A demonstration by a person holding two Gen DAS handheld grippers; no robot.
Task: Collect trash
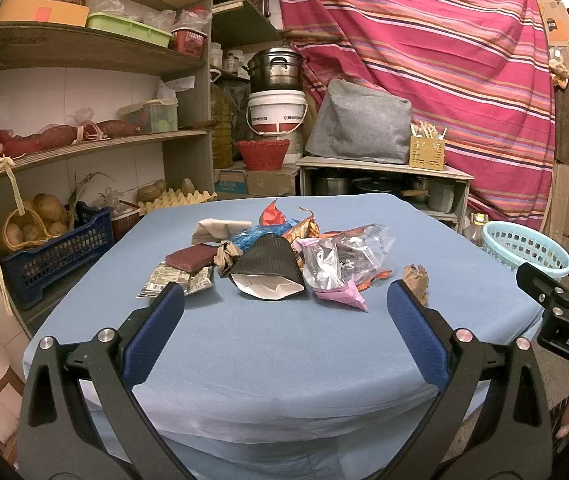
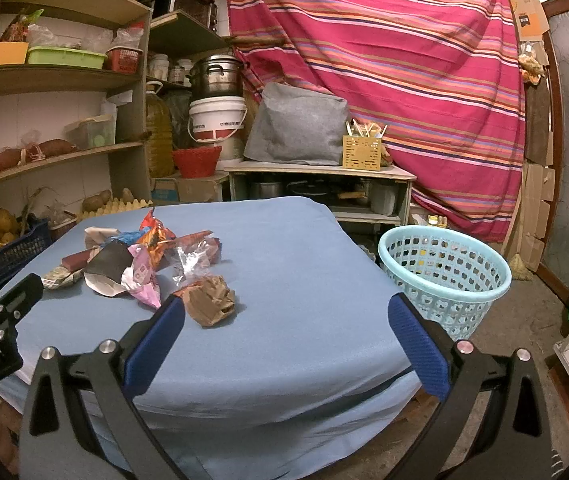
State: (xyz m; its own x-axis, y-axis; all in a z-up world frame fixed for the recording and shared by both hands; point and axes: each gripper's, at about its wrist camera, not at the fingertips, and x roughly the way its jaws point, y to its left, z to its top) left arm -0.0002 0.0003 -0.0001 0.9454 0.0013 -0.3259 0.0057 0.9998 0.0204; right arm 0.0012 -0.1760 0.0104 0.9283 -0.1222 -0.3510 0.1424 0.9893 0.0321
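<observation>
A pile of wrappers and bags (image 1: pixel 280 256) lies on the blue-covered table (image 1: pixel 276 352); it also shows in the right wrist view (image 2: pixel 140 260). A crumpled brown paper ball (image 2: pixel 210 300) lies apart, right of the pile, and shows in the left wrist view (image 1: pixel 416 280). A light blue perforated basket (image 2: pixel 444 276) stands on the floor right of the table, also in the left wrist view (image 1: pixel 524 244). My left gripper (image 1: pixel 284 300) is open and empty, short of the pile. My right gripper (image 2: pixel 286 312) is open and empty, just right of the paper ball.
Wooden shelves (image 1: pixel 84 140) with baskets, potatoes and boxes stand to the left. A low cabinet (image 1: pixel 384 176) with pots, a grey bag and a bucket stands behind the table. A striped cloth (image 1: pixel 424 60) hangs at the back. The table's near edge drops off just ahead of both grippers.
</observation>
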